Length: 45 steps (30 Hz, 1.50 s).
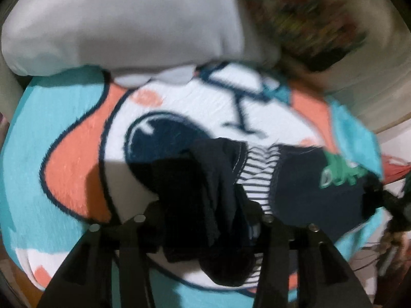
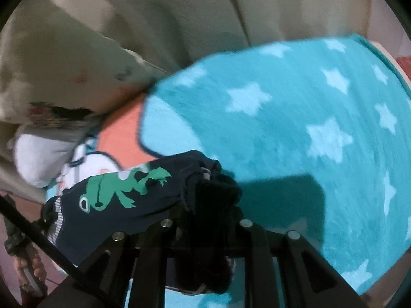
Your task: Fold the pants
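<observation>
Pants (image 1: 308, 192) hang bunched between my left gripper (image 1: 203, 220) and right gripper (image 2: 205, 205), both jaws clenched on cloth above the blanket (image 2: 295, 128); folding looks barely begun.

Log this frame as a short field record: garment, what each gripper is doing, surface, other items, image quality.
garment: navy pants with a green frog print and striped lining
left gripper: shut on a bunched navy end of the pants
right gripper: shut on the other bunched end
surface: teal blanket with pale stars and a cartoon face
other items: grey pillow
image quality: motion blur in both views
</observation>
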Each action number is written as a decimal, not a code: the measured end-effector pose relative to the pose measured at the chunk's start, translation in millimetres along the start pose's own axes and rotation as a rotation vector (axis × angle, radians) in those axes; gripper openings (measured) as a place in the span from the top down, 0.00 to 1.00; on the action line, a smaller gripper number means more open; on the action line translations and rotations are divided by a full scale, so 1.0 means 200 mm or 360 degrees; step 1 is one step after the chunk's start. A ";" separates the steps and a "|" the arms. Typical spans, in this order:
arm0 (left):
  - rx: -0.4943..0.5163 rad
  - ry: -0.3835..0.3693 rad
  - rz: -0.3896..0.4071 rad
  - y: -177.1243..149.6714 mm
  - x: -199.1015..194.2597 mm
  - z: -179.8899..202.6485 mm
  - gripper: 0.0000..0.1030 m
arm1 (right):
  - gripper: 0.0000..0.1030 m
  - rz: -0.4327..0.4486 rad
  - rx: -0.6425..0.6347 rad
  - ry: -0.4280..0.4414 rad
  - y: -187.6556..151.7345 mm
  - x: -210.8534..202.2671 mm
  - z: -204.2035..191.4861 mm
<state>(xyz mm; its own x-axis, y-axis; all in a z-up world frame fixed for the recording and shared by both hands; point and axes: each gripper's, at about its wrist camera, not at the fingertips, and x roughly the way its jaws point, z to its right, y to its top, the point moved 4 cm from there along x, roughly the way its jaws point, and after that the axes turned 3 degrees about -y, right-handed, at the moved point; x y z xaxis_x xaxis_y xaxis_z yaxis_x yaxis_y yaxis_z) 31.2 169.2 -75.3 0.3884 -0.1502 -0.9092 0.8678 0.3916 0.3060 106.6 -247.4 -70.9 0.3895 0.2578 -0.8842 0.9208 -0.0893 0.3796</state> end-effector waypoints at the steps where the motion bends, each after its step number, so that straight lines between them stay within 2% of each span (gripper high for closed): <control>1: 0.0002 0.0027 -0.0028 -0.01 0.05 -0.01 0.48 | 0.72 -0.0018 0.0004 -0.0046 0.00 0.05 0.03; 3: 0.0030 0.0055 0.0004 -0.01 0.03 0.00 0.45 | 0.62 -0.0036 0.0021 -0.0121 -0.01 0.09 0.06; 5: 0.0061 0.0048 0.0018 -0.03 -0.03 0.00 0.43 | 0.51 -0.0023 0.0050 -0.0129 -0.02 0.08 0.09; 7: 0.0046 0.0039 0.0037 -0.07 -0.09 -0.03 0.37 | 0.46 0.0013 0.0080 -0.0138 -0.02 0.02 0.12; 10: -0.0094 0.0012 0.0082 -0.12 -0.20 -0.15 0.37 | 0.44 0.0097 0.0143 -0.0161 -0.03 -0.11 0.18; 12: -0.0176 0.0011 0.0145 -0.12 -0.29 -0.20 0.37 | 0.44 0.0193 0.0139 -0.0223 -0.02 -0.21 0.19; 13: -0.0188 0.0003 0.0183 -0.11 -0.32 -0.20 0.37 | 0.46 0.0242 0.0119 -0.0200 -0.02 -0.26 0.17; 15: -0.0195 -0.0046 0.0252 -0.07 -0.37 -0.14 0.37 | 0.52 0.0275 0.0096 -0.0102 -0.02 -0.31 0.11; 17: -0.0141 -0.0161 0.0304 -0.04 -0.38 -0.04 0.37 | 0.55 0.0254 0.0078 0.0069 -0.02 -0.31 0.01; 19: -0.0049 -0.0188 0.0288 -0.02 -0.33 0.07 0.37 | 0.56 0.0190 0.0082 0.0226 -0.02 -0.26 -0.08; 21: 0.0045 -0.0161 0.0254 -0.03 -0.23 0.16 0.37 | 0.56 0.0099 0.0070 0.0297 -0.05 -0.16 -0.16; 23: 0.0078 -0.0065 0.0147 -0.06 -0.07 0.15 0.37 | 0.56 0.0041 0.0010 0.0251 -0.09 -0.06 -0.21; 25: 0.0074 0.0006 0.0076 -0.10 0.04 0.11 0.37 | 0.57 -0.0009 0.0007 0.0132 -0.13 0.02 -0.15; 26: 0.0140 0.0026 0.0155 -0.12 0.03 0.12 0.37 | 0.64 -0.0011 0.0029 0.0088 -0.14 0.03 -0.10; 27: 0.0196 0.0060 0.0145 -0.13 0.03 0.14 0.37 | 0.72 -0.0009 0.0064 0.0060 -0.14 0.04 -0.04; 28: 0.0247 0.0094 0.0141 -0.14 0.04 0.15 0.37 | 0.87 -0.0008 0.0124 0.0064 -0.14 0.03 0.03; 29: 0.0285 0.0120 0.0143 -0.14 0.04 0.17 0.37 | 0.91 -0.0015 0.0205 0.0097 -0.14 0.02 0.09; 31: 0.0313 0.0141 0.0144 -0.13 0.06 0.17 0.35 | 0.90 0.0022 0.0342 0.0136 -0.13 -0.03 0.19; 33: 0.0317 0.0142 0.0143 -0.12 0.06 0.18 0.34 | 0.86 0.0107 0.0388 0.0022 -0.11 -0.11 0.24; 34: 0.0315 0.0142 0.0134 -0.11 0.06 0.17 0.34 | 0.79 0.0145 0.0393 -0.0048 -0.11 -0.15 0.26; 36: 0.0311 0.0134 0.0116 -0.10 0.05 0.18 0.34 | 0.76 0.0209 0.0397 -0.0141 -0.11 -0.22 0.29; 39: 0.0285 0.0146 0.0125 -0.08 -0.03 0.20 0.34 | 0.76 0.0276 0.0361 -0.0073 -0.11 -0.31 0.25; 41: 0.0276 0.0150 0.0156 -0.08 -0.09 0.25 0.34 | 0.76 0.0292 0.0308 0.0044 -0.11 -0.33 0.18; 44: 0.0294 0.0174 0.0178 -0.07 -0.14 0.36 0.34 | 0.76 0.0266 0.0209 0.0247 -0.06 -0.26 0.08; 45: 0.0301 0.0185 0.0173 -0.07 -0.14 0.41 0.34 | 0.76 0.0243 0.0191 0.0268 -0.05 -0.23 0.06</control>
<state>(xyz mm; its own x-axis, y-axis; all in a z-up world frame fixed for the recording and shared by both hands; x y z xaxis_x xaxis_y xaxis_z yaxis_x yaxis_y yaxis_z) 32.3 93.8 -30.6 0.4537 -0.0066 -0.8911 0.8698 0.2211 0.4411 79.6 -270.7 -37.0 0.5248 0.3883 -0.7575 0.8511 -0.2503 0.4614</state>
